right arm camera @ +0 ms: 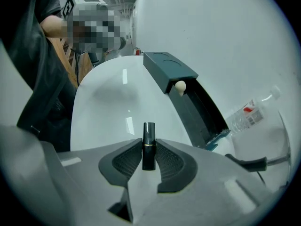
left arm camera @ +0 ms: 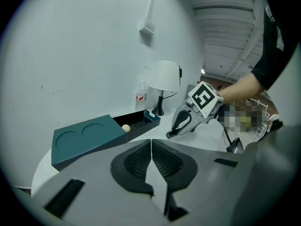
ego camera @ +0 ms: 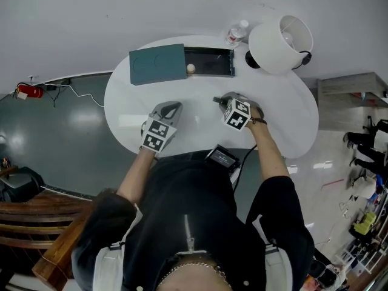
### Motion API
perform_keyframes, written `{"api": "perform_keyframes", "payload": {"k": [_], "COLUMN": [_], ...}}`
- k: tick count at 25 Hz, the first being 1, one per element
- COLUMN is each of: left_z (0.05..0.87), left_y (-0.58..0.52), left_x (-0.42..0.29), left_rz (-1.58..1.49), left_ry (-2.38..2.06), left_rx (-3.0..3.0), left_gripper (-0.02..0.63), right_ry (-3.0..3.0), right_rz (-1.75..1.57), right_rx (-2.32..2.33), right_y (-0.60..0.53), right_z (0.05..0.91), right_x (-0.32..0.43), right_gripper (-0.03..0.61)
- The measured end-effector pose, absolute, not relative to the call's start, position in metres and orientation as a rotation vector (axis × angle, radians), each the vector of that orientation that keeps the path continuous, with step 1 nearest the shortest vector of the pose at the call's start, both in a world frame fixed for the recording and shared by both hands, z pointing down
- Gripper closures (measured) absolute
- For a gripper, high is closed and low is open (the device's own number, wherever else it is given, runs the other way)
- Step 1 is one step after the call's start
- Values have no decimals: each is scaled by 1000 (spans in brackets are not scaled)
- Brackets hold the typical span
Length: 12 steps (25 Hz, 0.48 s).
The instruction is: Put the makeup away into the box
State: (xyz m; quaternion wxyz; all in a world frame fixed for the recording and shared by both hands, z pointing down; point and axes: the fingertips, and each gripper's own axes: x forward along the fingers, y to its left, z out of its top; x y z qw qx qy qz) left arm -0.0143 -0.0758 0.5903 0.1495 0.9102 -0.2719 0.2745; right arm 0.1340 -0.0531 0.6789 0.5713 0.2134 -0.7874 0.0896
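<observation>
Currently, the right gripper [right arm camera: 148, 155] clamps a black lipstick tube [right arm camera: 148, 134] between its pads, over the white table [ego camera: 279, 120], right of centre. The left gripper [left arm camera: 151, 149] is closed and empty, at the near left. The teal box [ego camera: 156, 64] sits at the far edge, its drawer [ego camera: 212, 73] pulled out to the right, a cream ball [ego camera: 191, 68] inside.

On the table [ego camera: 291, 120], ahead of my left gripper [ego camera: 173, 107] and my right gripper [ego camera: 219, 100], lies the box [ego camera: 212, 74]. Its lid [ego camera: 156, 63] sits over the left part, ahead of the left gripper. A small ball [ego camera: 191, 68] lies in the open part, just beside the lid. Past the box's right end stand a bottle [ego camera: 236, 34] and a lamp [ego camera: 280, 44]. Between my right gripper's jaws stands a lipstick [right arm camera: 148, 142].
</observation>
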Motion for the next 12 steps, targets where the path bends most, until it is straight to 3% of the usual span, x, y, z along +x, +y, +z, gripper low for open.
{"api": "perform_keyframes", "payload": {"k": [12], "left_z": [592], "left_y": [-90], "left_x": [-26], "left_rz": [765], "left_ry": [-832], "left_rx": [2588], "left_gripper": [600], "right_ry": [-1863], "right_rz": [156], "right_rx": [523], "right_y": [-103], "right_z": [654], "right_x": [134], "right_gripper": [492]}}
